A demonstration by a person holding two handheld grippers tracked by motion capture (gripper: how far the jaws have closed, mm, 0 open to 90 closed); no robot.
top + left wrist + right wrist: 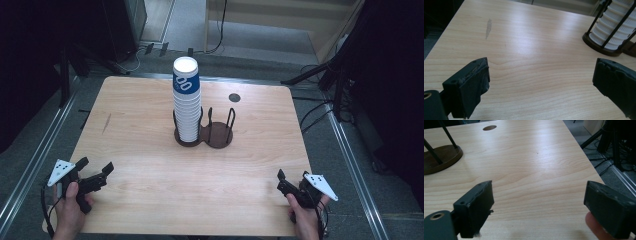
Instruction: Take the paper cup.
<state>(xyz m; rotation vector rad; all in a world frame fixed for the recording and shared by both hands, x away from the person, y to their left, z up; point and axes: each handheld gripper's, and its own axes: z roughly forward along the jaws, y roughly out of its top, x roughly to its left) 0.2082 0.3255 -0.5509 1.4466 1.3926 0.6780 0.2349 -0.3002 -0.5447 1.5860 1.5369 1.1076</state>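
Paper cup stack (186,100) in the wire holder (204,131): light, crushable (grip top cup's rim). Left hand-held gripper (95,167) and right hand-held gripper (292,181) both agape, empty, over the counter (140,130).

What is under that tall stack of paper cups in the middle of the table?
The stack of cups stands in one ring of a dark double holder, between upright wire posts. The round base under it is mostly covered by the cups. The holder's other ring holds nothing.

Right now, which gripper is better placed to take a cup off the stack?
Left, marginally. The left gripper is open and angled toward the cup stack, which fills the holder's left ring. The right gripper, also open, faces the empty ring.
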